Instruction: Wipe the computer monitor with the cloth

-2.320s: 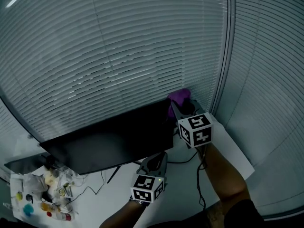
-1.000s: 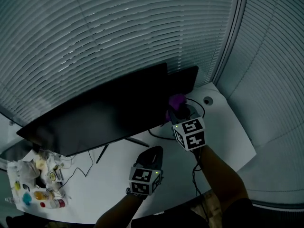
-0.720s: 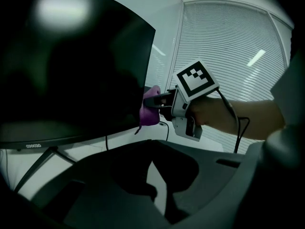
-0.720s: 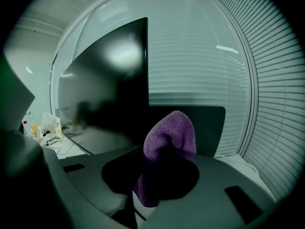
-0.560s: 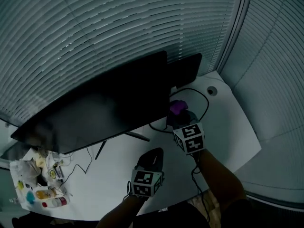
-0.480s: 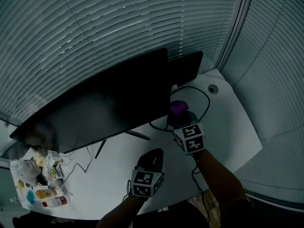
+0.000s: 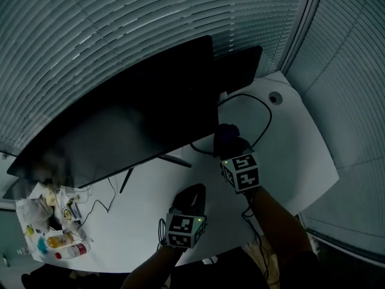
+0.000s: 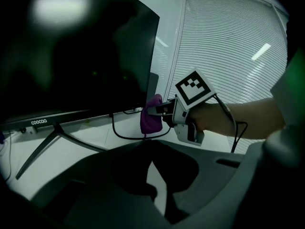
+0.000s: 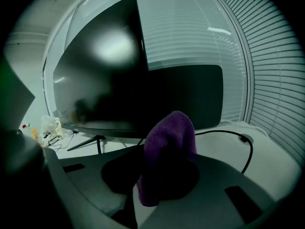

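Observation:
A wide dark monitor [image 7: 120, 125] stands on the white desk [image 7: 289, 155], with a smaller dark screen [image 7: 240, 68] behind its right end. My right gripper [image 7: 229, 139] is shut on a purple cloth [image 7: 227, 132], low over the desk just below the monitor's right lower corner and apart from the screen. In the right gripper view the cloth [image 9: 167, 147] hangs folded between the jaws of the right gripper [image 9: 162, 185], in front of the monitor [image 9: 100, 66]. My left gripper [image 7: 194, 193] rests near the desk's front, shut and holding nothing. The left gripper view looks over the left gripper [image 8: 152, 175] at the cloth [image 8: 151, 114].
A black cable [image 7: 260, 112] loops on the desk right of the cloth, near a round grommet [image 7: 276, 97]. The monitor's thin legs [image 7: 127, 176] and thin wires lie at mid desk. Bottles and clutter [image 7: 51, 233] crowd the left end. Window blinds [image 7: 150, 17] close the back.
My right gripper has come down with the cloth from the monitor's upper right edge to just above the desk. The left gripper has stayed near the front edge.

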Demonstrator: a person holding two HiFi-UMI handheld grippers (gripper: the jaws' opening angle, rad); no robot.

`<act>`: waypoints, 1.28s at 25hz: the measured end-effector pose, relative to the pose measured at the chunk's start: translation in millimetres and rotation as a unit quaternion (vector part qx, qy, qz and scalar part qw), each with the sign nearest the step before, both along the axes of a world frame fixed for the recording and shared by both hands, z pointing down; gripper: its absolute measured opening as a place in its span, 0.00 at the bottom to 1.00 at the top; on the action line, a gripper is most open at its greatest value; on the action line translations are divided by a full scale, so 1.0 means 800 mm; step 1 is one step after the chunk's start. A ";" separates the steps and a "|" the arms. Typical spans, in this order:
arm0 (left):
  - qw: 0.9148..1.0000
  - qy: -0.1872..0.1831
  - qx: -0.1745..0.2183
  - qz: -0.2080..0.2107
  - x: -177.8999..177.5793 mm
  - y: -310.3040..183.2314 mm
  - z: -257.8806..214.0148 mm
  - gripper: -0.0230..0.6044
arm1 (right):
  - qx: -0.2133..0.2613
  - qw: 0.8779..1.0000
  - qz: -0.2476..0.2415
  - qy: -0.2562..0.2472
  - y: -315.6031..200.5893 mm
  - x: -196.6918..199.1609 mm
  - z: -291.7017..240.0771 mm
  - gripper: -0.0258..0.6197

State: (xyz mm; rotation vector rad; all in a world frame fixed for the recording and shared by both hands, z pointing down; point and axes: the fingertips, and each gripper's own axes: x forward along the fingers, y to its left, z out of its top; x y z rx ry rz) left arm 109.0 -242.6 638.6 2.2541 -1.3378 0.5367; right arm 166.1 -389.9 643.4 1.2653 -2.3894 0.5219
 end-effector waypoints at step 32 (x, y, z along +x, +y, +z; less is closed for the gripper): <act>0.994 0.011 0.061 -0.094 -0.209 0.176 -0.096 0.05 | 0.011 0.998 -0.025 -0.058 0.219 -0.152 -0.110 0.16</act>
